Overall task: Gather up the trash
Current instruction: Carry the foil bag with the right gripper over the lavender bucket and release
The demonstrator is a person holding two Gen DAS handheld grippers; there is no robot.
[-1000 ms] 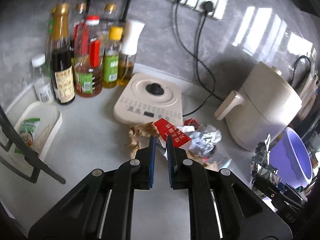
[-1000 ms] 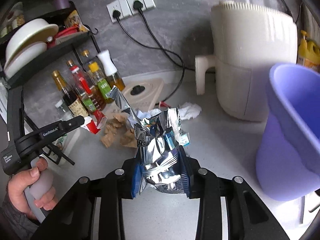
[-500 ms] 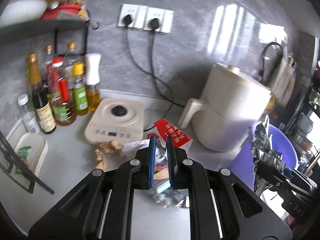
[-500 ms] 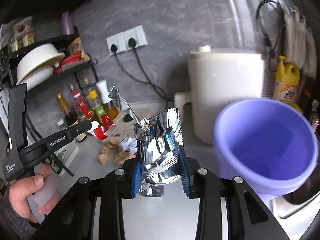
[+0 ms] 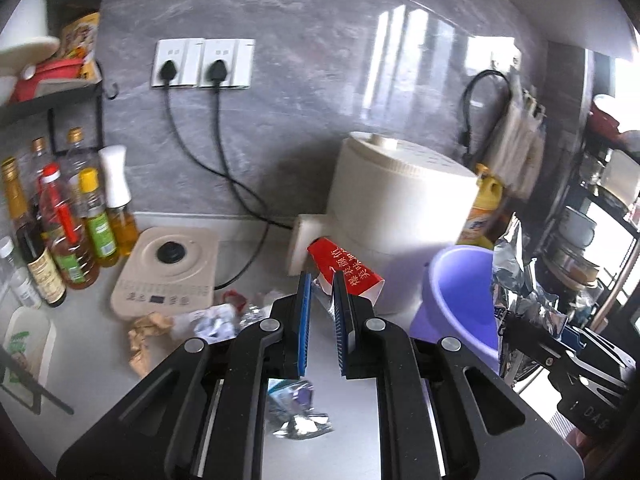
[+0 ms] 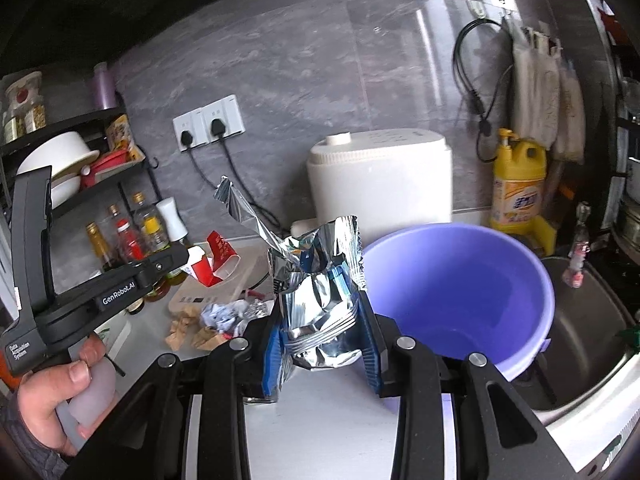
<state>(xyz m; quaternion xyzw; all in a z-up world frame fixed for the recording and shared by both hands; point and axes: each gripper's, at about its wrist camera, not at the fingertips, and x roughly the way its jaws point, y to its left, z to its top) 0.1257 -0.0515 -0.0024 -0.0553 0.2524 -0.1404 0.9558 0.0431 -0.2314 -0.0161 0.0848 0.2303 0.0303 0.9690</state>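
My left gripper (image 5: 320,282) is shut on a red paper carton (image 5: 344,270) with printed characters and holds it in the air, left of the purple bucket (image 5: 452,300). In the right wrist view the same carton (image 6: 216,258) sticks out of that gripper's tip at the left. My right gripper (image 6: 322,320) is shut on a crumpled silver foil snack bag (image 6: 320,280), which stands upright just left of the bucket's rim (image 6: 460,230). The bucket looks empty. On the counter lie crumpled brown paper (image 5: 148,330), a white wad (image 5: 212,320) and a foil wrapper (image 5: 300,420).
A white round appliance (image 5: 400,200) stands right behind the bucket. A beige induction hob (image 5: 168,276) and several sauce bottles (image 5: 68,236) are at the left, with cords to the wall sockets (image 5: 202,62). A steel sink (image 6: 580,320) and yellow detergent bottle (image 6: 520,188) lie to the right.
Both grippers have risen and swung right toward the purple bucket, each keeping its load. The trash pile has dropped down and left in view, and the bucket's inside now shows.
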